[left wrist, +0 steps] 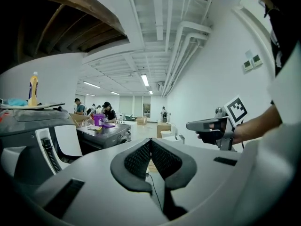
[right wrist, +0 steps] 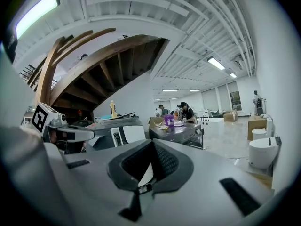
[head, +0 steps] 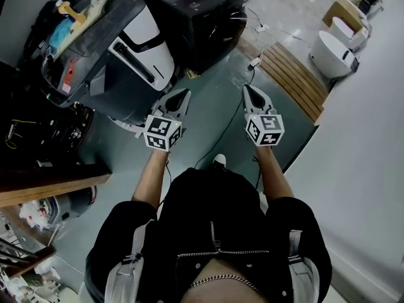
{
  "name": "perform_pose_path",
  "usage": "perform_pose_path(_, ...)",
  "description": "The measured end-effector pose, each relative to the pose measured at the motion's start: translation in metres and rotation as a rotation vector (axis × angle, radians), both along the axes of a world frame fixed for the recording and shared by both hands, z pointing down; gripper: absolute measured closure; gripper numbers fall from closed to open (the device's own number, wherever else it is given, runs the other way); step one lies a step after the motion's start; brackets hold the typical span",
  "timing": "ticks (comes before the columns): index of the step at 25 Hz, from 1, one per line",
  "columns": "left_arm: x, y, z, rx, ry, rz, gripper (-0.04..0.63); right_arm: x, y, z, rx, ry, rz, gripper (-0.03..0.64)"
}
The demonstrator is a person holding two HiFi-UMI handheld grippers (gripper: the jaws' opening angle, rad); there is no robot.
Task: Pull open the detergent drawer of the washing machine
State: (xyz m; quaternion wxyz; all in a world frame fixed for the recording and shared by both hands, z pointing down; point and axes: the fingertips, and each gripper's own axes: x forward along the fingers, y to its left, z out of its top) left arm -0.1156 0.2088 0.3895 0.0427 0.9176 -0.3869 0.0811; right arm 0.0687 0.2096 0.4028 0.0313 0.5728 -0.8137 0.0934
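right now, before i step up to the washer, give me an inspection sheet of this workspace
surface: grey-green floor
job's things: dark washing machine ahead, untouched; drawer not made out
clutter: purple cup on it; yellow bottle on the grey machine
grippers: left claw and right claw shut, empty
cables: white lead and plug block on the floor
surroundings: wooden slats, toilets, people far off

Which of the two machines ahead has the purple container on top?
The dark boxy machine, the farther one, bears the purple container; the nearer grey-and-white machine carries a yellow bottle instead.
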Motion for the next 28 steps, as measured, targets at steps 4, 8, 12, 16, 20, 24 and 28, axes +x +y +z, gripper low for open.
perform_pose_path(4, 0.018, -0.011, 0.004, -0.001, -0.016, -0.026, 0.575, 0.017, -0.025, 0.005, -0.009, -0.004, -0.032, 0.611)
perform_pose_path(8, 0.023, -0.022, 0.013, -0.020, -0.023, -0.053, 0.575, 0.023, -0.044, 0.010, -0.014, -0.015, -0.056, 0.611)
perform_pose_path(12, 0.022, -0.039, 0.013, -0.027, -0.016, -0.077, 0.575, 0.024, -0.063, 0.010, -0.016, -0.029, -0.071, 0.609)
perform_pose_path(16, 0.022, -0.059, 0.015, -0.031, -0.006, -0.082, 0.575, 0.020, -0.081, 0.012, -0.011, 0.007, -0.092, 0.611)
perform_pose_path(20, 0.023, -0.088, 0.021, -0.036, 0.006, -0.070, 0.575, 0.015, -0.107, 0.016, -0.020, 0.017, -0.094, 0.611)
perform_pose_path(24, 0.024, -0.130, 0.031, -0.051, 0.018, -0.048, 0.575, 0.011, -0.146, 0.018, -0.024, 0.019, -0.084, 0.609)
perform_pose_path(28, 0.023, -0.187, 0.028, -0.054, 0.036, -0.023, 0.575, 0.003, -0.194, 0.009, -0.010, 0.025, -0.087, 0.609)
